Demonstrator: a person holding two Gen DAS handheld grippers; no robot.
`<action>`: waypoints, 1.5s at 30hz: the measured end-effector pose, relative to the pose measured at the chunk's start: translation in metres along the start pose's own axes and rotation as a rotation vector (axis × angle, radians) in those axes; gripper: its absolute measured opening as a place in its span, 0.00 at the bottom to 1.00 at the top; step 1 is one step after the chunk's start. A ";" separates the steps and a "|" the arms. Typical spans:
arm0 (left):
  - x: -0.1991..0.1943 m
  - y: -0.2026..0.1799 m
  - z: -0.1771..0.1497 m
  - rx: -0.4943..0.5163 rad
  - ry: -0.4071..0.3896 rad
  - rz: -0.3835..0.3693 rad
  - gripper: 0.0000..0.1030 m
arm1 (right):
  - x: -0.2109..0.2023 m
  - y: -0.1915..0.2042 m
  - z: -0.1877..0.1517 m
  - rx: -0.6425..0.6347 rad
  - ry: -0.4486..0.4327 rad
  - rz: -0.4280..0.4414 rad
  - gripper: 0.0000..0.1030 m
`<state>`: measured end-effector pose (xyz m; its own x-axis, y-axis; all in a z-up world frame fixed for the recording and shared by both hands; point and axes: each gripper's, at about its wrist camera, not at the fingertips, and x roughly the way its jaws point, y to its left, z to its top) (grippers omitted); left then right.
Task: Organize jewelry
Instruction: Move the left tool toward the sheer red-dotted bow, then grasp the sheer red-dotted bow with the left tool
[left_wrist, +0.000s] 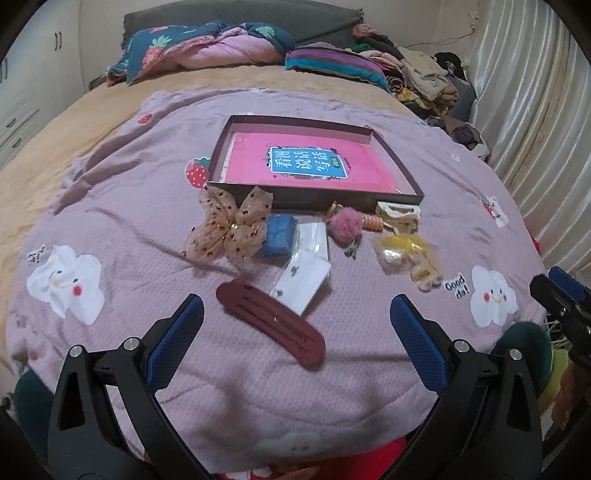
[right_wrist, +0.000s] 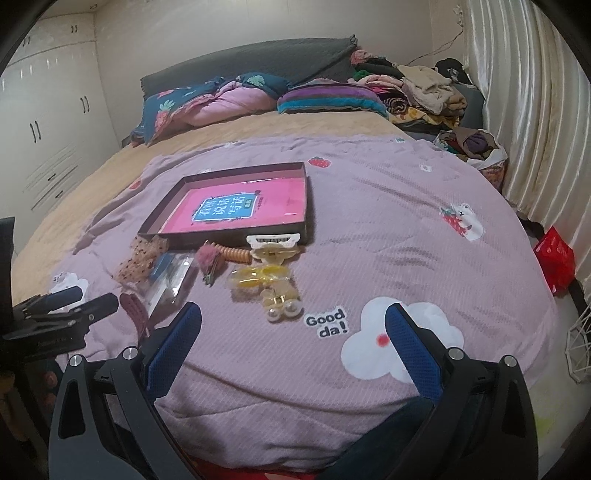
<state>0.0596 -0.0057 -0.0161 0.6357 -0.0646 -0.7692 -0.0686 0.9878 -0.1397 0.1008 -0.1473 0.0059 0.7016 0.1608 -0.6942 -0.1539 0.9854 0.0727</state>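
Note:
A shallow dark box (left_wrist: 400, 158) with a pink book inside lies on the pink blanket; it also shows in the right wrist view (right_wrist: 306, 199). In front of it lie a maroon hair clip (left_wrist: 271, 323), a sheer bow (left_wrist: 231, 225), a blue block (left_wrist: 279, 236), a clear packet of earrings (left_wrist: 306, 273), a pink pom-pom tie (left_wrist: 345, 221), a cream claw clip (left_wrist: 397, 212), a yellow packet (left_wrist: 400, 249) and a pearl clip (right_wrist: 282, 310). My left gripper (left_wrist: 295, 314) is open just short of the maroon clip. My right gripper (right_wrist: 293, 325) is open near the pearl clip.
Pillows (left_wrist: 207, 48) and a heap of clothes (left_wrist: 424, 74) lie at the head of the bed. Curtains (right_wrist: 535, 110) hang along the right side. Wardrobe doors (right_wrist: 48, 110) stand at the left. A red bag (right_wrist: 556, 258) sits by the bed's right edge.

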 end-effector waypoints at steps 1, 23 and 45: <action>0.005 0.001 0.003 -0.004 0.004 -0.015 0.92 | 0.003 0.000 0.001 -0.001 0.007 -0.002 0.96; 0.084 0.052 0.035 -0.196 0.154 -0.125 0.76 | 0.059 -0.009 0.022 -0.006 0.057 -0.004 0.96; 0.114 0.100 0.057 -0.211 0.127 -0.105 0.14 | 0.155 0.012 0.028 -0.037 0.265 0.091 0.96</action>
<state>0.1691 0.0934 -0.0819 0.5474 -0.1957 -0.8137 -0.1743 0.9243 -0.3396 0.2278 -0.1093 -0.0809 0.4784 0.2238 -0.8491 -0.2372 0.9640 0.1204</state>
